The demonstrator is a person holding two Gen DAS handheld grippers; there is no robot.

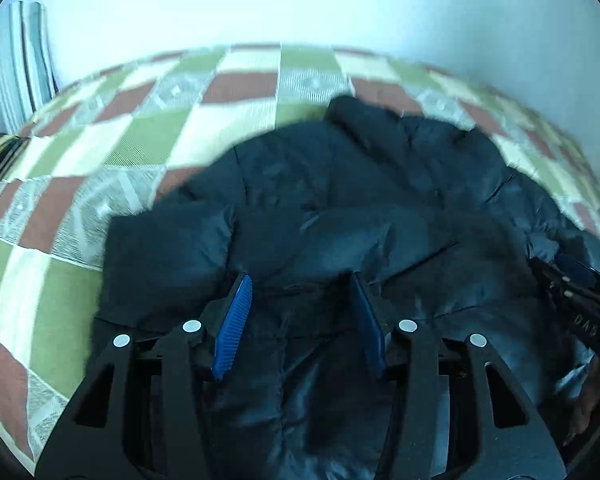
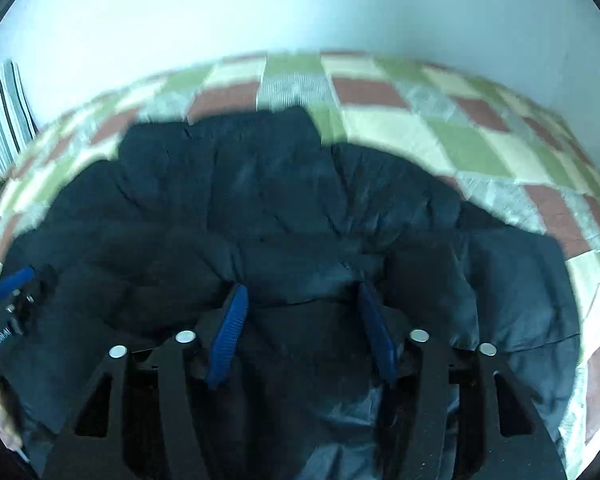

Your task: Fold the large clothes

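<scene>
A large dark navy padded jacket (image 1: pixel 340 200) lies bunched on a checked bedspread (image 1: pixel 140 128); it also fills the right wrist view (image 2: pixel 280 208). My left gripper (image 1: pixel 300 284) is open just above the jacket's near part, blue pads spread, nothing between them. My right gripper (image 2: pixel 300 296) is open over the jacket's near edge, with fabric rising between the pads but not pinched. The right gripper's tip shows at the right edge of the left wrist view (image 1: pixel 572 280). The left gripper's tip shows at the left edge of the right wrist view (image 2: pixel 12 284).
The bedspread (image 2: pixel 480 128) has green, cream and brown squares and reaches a pale wall (image 1: pixel 300 0) behind. A striped cloth (image 1: pixel 20 60) hangs at the far left and also shows in the right wrist view (image 2: pixel 4 112).
</scene>
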